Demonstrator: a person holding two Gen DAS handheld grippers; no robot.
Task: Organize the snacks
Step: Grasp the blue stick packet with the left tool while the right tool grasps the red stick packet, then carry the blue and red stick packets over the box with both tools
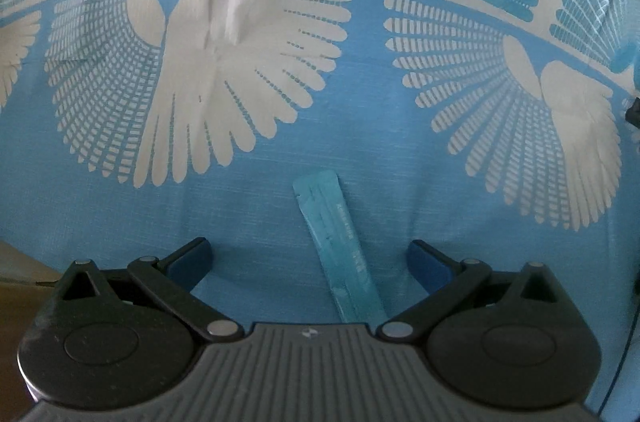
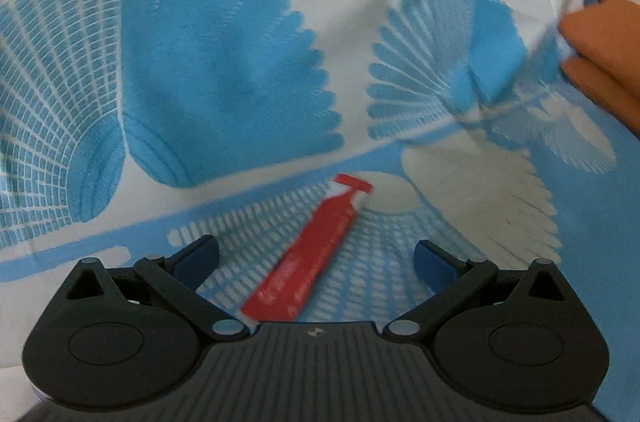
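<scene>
A slim blue snack stick packet [image 1: 340,246] lies flat on the blue-and-white patterned cloth [image 1: 280,158], pointing away from me, its near end hidden under the gripper body. My left gripper [image 1: 310,256] is open, its blue-padded fingers wide on either side of the packet and not touching it. In the right wrist view a red stick packet [image 2: 308,258] with a T-shaped tear tab lies slanted on the cloth [image 2: 224,70]. My right gripper [image 2: 316,258] stands open around it, the fingers well apart from it.
The cloth is creased and covers the whole surface. An orange object [image 2: 600,54] lies at the right edge of the right wrist view. A pale tan surface [image 1: 20,262] shows beyond the cloth's edge at the lower left of the left wrist view.
</scene>
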